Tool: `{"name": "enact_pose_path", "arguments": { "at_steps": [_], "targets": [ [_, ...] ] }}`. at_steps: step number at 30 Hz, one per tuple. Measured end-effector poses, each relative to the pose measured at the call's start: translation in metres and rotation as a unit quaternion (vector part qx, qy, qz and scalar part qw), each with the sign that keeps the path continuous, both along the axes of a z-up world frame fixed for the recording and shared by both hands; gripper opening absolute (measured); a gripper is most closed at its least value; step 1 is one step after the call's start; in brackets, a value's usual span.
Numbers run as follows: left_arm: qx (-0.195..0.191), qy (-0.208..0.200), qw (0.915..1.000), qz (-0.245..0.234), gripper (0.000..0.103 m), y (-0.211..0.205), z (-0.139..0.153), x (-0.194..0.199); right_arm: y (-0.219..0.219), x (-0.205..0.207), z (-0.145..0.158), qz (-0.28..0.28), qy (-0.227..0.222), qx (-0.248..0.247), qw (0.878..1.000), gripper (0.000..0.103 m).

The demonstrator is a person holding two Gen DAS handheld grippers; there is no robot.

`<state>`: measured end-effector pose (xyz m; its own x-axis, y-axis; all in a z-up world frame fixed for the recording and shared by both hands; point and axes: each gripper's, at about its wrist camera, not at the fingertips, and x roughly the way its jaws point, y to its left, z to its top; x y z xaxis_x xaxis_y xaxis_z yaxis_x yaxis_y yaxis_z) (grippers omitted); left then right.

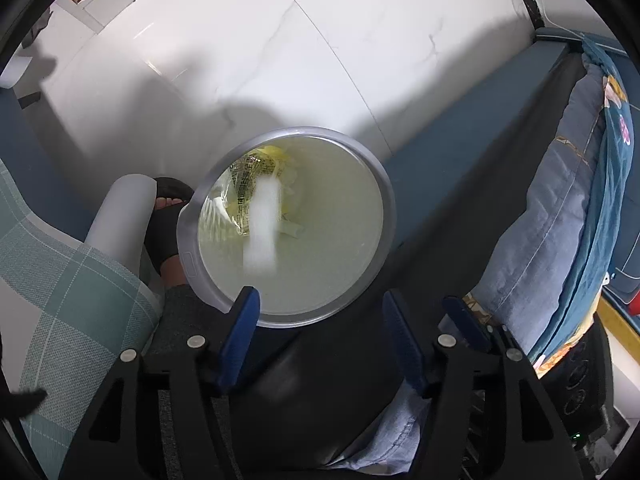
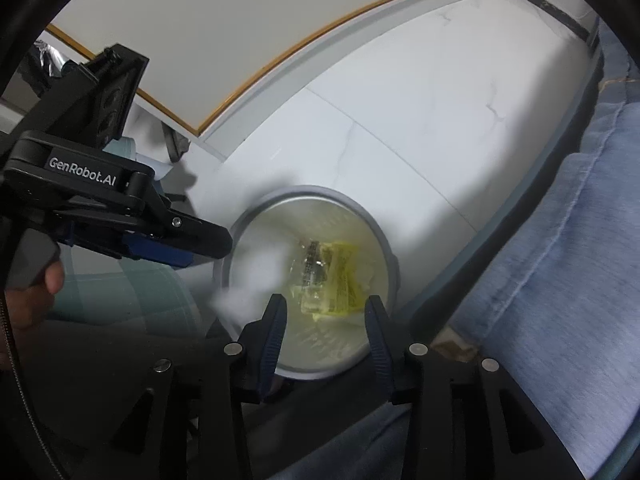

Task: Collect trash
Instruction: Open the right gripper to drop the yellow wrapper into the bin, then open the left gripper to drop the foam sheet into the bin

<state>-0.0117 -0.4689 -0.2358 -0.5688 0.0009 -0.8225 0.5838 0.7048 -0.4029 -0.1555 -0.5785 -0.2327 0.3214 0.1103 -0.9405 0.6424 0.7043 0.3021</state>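
Now both grippers, left (image 1: 320, 312) & right (image 2: 326, 316), unclenched w/ nothing between, over bin rim (image 1: 386, 184).

Soft, even light brightens the white floor (image 1: 360, 40), where broad grey shadows fall. A white scrap (image 1: 262, 224) over the bin (image 1: 384, 200) smears with motion blur. Fisheye bending curves both views' dark edges.

A round, pale grey-rimmed waste bin (image 1: 384, 184) stands upright on the white marble-veined floor tiles, its mouth open and its inside lined pale yellow-green. A crumpled yellow and clear printed plastic wrapper (image 1: 250, 176) lies at the bottom, towards one side. A blurred white scrap of tissue or paper (image 1: 262, 226) is in mid-air inside the mouth.
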Motion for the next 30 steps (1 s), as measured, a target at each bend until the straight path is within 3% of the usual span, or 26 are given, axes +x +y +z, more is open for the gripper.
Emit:
{"name": "enact_pose_path", "arguments": {
  "at_steps": [6,11,15,18,23,29,30],
  "targets": [
    [-0.007,-0.034,0.9992,-0.021,0.062,-0.002,0.011,-0.002,-0.003,-0.002,0.007,-0.004,-0.001,-0.008,1.000,0.042],
    [-0.015,-0.104,0.9939,-0.034,0.062,-0.001,0.032,0.001,-0.006,-0.005,0.006,-0.007,-0.006,-0.018,1.000,0.047],
    [-0.049,-0.179,0.9824,-0.020,0.063,0.002,0.065,0.012,-0.009,-0.010,0.022,-0.015,-0.018,-0.028,0.999,0.056],
    [-0.080,-0.249,0.9652,0.008,0.063,0.011,0.098,0.028,-0.007,-0.016,0.036,-0.019,-0.035,-0.039,0.998,0.060],
    [-0.124,-0.324,0.9360,0.061,0.063,0.037,0.147,0.052,-0.009,-0.025,0.071,-0.029,-0.081,-0.054,0.995,0.066],
    [-0.158,-0.434,0.8790,0.119,0.064,0.096,0.213,0.074,0.004,-0.024,0.141,-0.013,-0.176,-0.124,0.977,0.078],
    [-0.159,-0.457,0.8648,0.134,0.065,0.113,0.228,0.078,0.008,-0.022,0.152,-0.007,-0.190,-0.134,0.973,0.078]
  ]
}}
